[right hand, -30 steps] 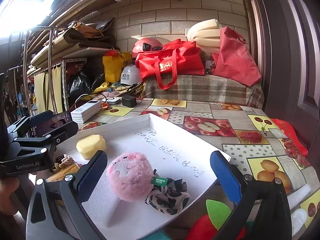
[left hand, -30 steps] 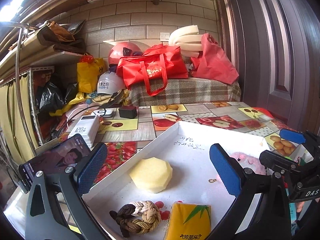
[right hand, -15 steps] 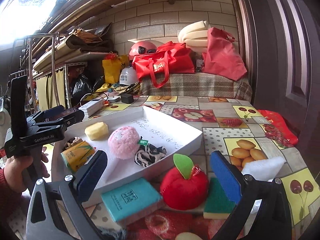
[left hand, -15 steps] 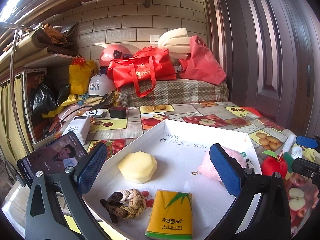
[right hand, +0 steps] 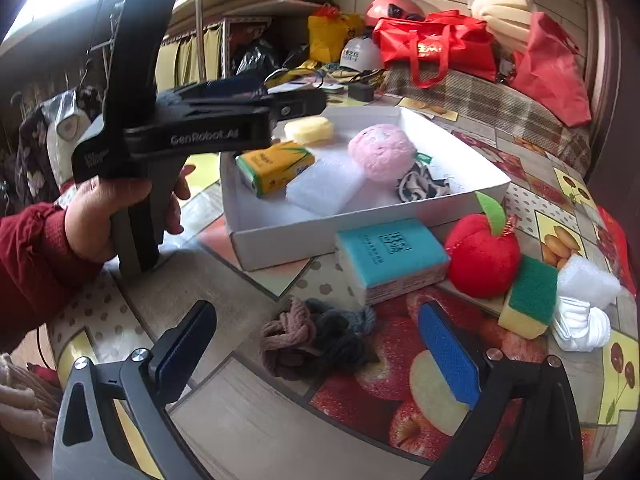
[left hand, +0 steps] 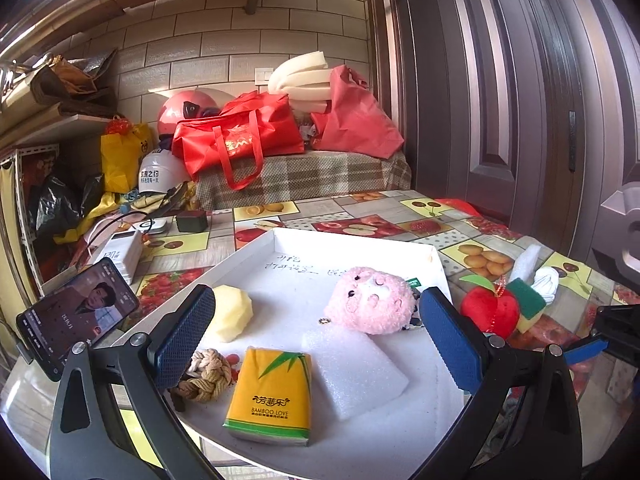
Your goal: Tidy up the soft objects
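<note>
A white tray (left hand: 434,256) (right hand: 280,240) holds a pink plush (left hand: 370,300) (right hand: 380,152), a yellow sponge (left hand: 232,312), a braided rope knot (left hand: 204,376), a yellow tissue pack (left hand: 272,392) (right hand: 276,166), a white foam pad (left hand: 356,364) and a black-and-white cloth (right hand: 420,186). My left gripper (left hand: 316,344) is open and empty over the tray's near end. My right gripper (right hand: 316,348) is open and empty above a braided pink-and-grey cloth knot (right hand: 316,336) on the table. Beside the tray lie a teal tissue pack (right hand: 392,256), a red plush apple (right hand: 484,256), a green-yellow sponge (right hand: 528,300), a white cloth (right hand: 580,324) and a foam piece (right hand: 588,280).
A phone (left hand: 76,312) stands at the tray's left, with a white power bank (left hand: 120,248) and cables behind. Red bags (left hand: 240,140) and helmets fill the back of the table. A door (left hand: 540,80) stands on the right.
Both grippers have pulled back from the tray. The right one has swung down and left to hover over the cloth knot. A white foam pad now lies in the tray.
</note>
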